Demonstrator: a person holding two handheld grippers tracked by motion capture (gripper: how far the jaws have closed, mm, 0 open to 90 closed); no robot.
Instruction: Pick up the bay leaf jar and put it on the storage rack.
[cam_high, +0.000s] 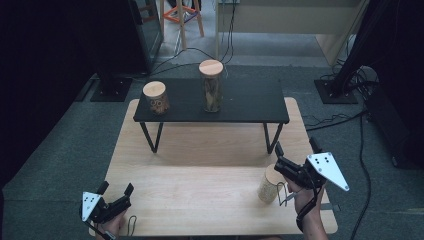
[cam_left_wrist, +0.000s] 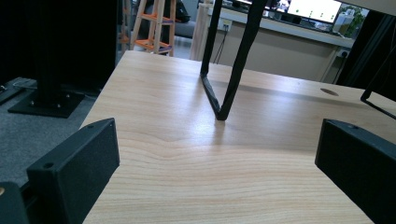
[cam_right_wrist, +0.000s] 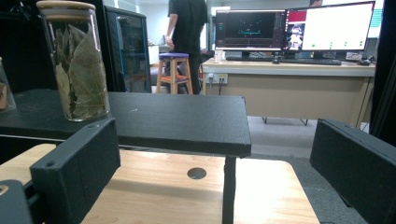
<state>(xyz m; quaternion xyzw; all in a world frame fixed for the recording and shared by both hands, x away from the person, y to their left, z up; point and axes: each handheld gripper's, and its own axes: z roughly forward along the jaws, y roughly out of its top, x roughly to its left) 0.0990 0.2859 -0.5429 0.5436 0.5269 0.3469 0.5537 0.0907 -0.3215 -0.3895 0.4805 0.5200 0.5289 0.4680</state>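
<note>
While my right gripper (cam_high: 295, 165) hovers with jaws spread just beside the grain jar (cam_high: 270, 184) on the table (cam_high: 200, 200), my left gripper (cam_high: 116, 189) gapes empty; no readable labels.

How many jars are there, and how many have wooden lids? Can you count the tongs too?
Jars on the black shelf: 2, a short one and a tall one with leaves
Jars on the wooden table: 1
Tongs: 2, left and right
Total: 3 jars, all with wooden lids, and 2 tongs.
</note>
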